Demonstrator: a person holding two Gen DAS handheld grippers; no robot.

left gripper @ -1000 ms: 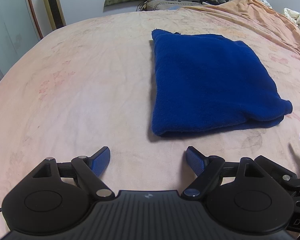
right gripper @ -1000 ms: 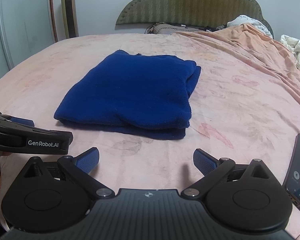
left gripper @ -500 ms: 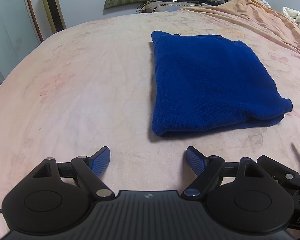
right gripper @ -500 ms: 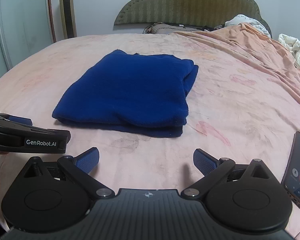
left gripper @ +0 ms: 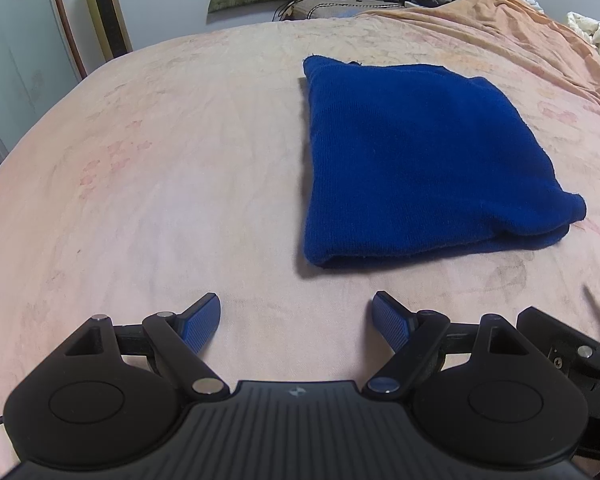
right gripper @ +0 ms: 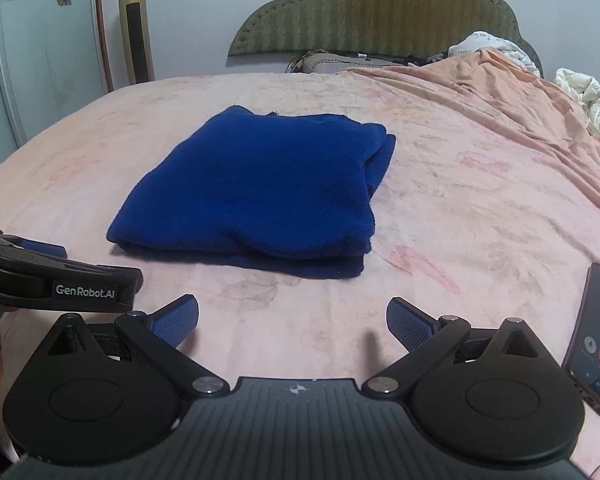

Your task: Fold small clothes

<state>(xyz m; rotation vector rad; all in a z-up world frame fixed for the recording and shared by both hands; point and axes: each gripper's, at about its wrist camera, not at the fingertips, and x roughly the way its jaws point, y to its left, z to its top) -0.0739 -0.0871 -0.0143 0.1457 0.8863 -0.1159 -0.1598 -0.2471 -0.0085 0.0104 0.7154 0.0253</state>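
Blue knit garment judged soft, light, floppy; layered hem at 6 o'clock best pinched. Left claw, right claw spread, nothing held.

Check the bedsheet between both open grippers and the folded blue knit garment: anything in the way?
Nothing visible. Bare pink bedsheet lies between the right gripper and the folded blue knit garment, likewise ahead of the left gripper. The phone lies off to the right.
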